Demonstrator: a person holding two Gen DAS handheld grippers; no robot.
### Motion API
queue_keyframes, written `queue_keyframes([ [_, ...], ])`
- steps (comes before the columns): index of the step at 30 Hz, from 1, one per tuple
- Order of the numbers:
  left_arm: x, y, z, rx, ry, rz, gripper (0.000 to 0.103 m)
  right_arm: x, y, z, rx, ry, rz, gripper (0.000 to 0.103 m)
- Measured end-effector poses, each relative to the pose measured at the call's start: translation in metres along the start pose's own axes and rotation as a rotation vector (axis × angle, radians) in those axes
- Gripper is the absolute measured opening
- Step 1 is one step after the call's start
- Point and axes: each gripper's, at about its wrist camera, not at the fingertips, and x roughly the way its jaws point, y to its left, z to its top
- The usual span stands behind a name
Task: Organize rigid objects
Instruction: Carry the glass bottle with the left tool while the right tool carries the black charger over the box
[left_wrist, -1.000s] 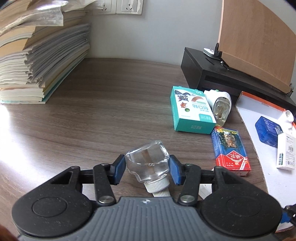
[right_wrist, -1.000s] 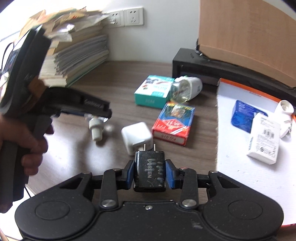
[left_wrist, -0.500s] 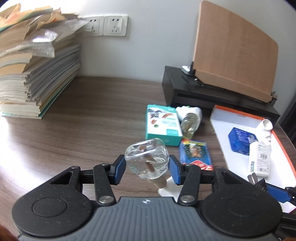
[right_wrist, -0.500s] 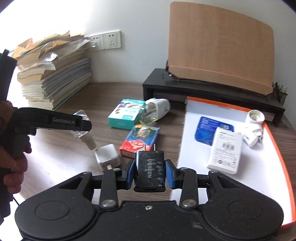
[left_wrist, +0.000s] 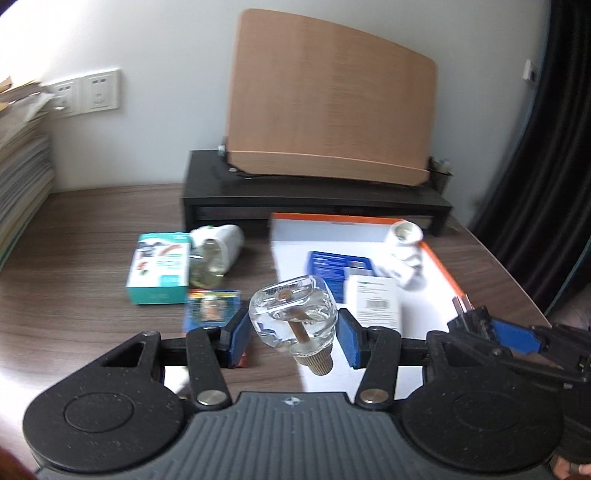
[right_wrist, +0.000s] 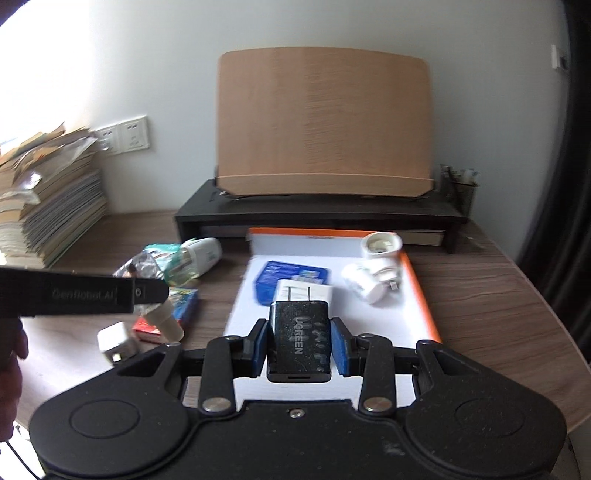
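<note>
A: The left gripper (left_wrist: 293, 341) is grasping the clear bottle (left_wrist: 293, 319) between its blue pads, with the ribbed cap pointing back toward the handle. The right gripper (right_wrist: 299, 349) is clamping the black charger (right_wrist: 298, 338), with the prongs pointing forward. Both things are hanging in the air, not resting on the table (left_wrist: 74, 295).

B: Where are they going, in your opinion?

A: I am thinking to the white tray (right_wrist: 399, 321) with the orange rim, which is lying just ahead of both grippers. A blue box (right_wrist: 280, 280), a white box (left_wrist: 376, 299) and white plugs (right_wrist: 365, 284) are already lying in it.

B: So how to do this step well?

A: The bare part of the tray is ahead and to the right of the right gripper, so the charger is fitting there. The bottle is round and smooth, so I am advising to lower it fully before the pads are loosening, otherwise it may roll. Also the two grippers are working close side by side, so one should be going first.
</note>
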Motion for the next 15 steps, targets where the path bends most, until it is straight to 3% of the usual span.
queue_keyframes([
  [6, 0.008, -0.044, -0.003, 0.055, 0.017, -0.055, 0.05, -0.016, -0.038, 0.001, 0.035, -0.019, -0.051, 0.044],
  [15, 0.011, -0.078, -0.006, 0.075, 0.015, -0.04, 0.05, -0.022, -0.064, 0.0, 0.038, -0.033, -0.032, 0.044],
])
